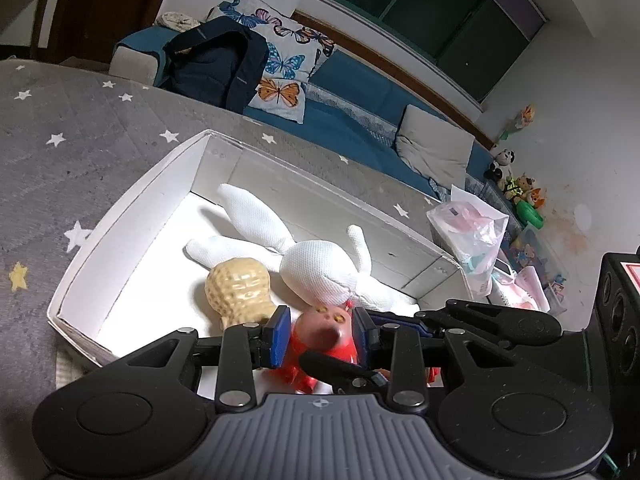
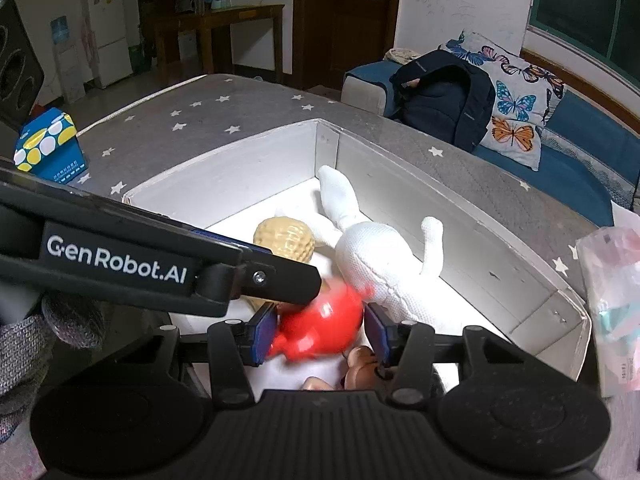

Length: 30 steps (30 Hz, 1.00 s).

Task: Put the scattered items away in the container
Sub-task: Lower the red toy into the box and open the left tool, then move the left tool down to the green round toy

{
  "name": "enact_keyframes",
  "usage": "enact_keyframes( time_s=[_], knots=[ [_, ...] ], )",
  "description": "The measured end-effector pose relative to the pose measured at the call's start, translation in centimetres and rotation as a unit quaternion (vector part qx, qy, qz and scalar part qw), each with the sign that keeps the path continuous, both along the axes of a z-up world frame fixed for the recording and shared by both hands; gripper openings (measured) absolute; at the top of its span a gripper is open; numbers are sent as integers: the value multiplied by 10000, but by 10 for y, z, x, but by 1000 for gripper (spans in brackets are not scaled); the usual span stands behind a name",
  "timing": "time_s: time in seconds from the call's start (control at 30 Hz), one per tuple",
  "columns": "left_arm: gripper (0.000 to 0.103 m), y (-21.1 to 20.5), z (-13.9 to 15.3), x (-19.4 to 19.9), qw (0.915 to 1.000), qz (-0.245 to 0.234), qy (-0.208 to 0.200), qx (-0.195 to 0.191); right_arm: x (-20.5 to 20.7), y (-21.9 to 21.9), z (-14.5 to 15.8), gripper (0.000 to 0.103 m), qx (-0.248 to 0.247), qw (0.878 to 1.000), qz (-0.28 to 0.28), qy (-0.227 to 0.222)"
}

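Left hand-held gripper [image 1: 320,330] has its blue pads pressed against both sides of a red toy figure [image 1: 324,344], jaws narrowed onto it, and it hangs low over the near end of the white box [image 1: 132,216]. Right hand-held gripper [image 2: 318,330] comes in from the other side, and the same red toy figure [image 2: 320,320] sits between its pads too; there's a sliver of gap on the right pad, and the toy is blurred, so I can't tell whether this one truly grips or only brackets it. Just under the right gripper's right finger, a small brown figure [image 2: 360,364] peeks out on the box floor, mostly hidden.

Just ahead of the pads, touching the red toy, lies a tan peanut-shaped toy [image 1: 240,288], and beside it a white cloth rabbit [image 1: 320,268] stretches its ears toward the far corner. Both are fully inside the box.

My call: the tidying is well along. One peanut and one rabbit are settled in, the red figure is over the box and only needs letting go, and one brown figure seems to be in already. That's four items counted, one box.

Farther off to the left, a blue patterned carton [image 2: 50,146] stands on the grey starred tabletop [image 2: 224,120]; whether it counts as scattered, I can't say. A plastic bag [image 1: 472,232] rests beyond the far right corner.
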<state>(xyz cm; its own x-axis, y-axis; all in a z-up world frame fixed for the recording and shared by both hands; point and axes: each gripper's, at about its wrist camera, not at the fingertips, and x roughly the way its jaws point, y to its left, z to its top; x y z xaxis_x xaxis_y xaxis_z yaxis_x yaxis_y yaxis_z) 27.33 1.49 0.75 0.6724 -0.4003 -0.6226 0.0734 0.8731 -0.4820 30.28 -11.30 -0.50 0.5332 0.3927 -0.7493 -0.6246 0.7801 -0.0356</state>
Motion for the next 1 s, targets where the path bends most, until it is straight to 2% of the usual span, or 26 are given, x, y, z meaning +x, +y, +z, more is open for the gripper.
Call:
enact_keyframes(
  time_s=[0.4, 0.7, 0.87, 1.0],
  knots=[
    [35, 9, 19, -26, 9996, 115, -271, 20, -18, -5, 17, 49, 184, 9996, -94, -189],
    [35, 18, 37, -68, 9978, 195, -622, 74, -60, -15, 41, 49, 538, 9970, -119, -546],
    [35, 26, 36, -94, 9972, 269, -688, 134, -90, -19, 47, 50, 735, 9951, -47, -662],
    [35, 35, 25, -109, 9979, 334, -562, 30, -110, -18, 42, 50, 869, 9943, 49, -614]
  ],
)
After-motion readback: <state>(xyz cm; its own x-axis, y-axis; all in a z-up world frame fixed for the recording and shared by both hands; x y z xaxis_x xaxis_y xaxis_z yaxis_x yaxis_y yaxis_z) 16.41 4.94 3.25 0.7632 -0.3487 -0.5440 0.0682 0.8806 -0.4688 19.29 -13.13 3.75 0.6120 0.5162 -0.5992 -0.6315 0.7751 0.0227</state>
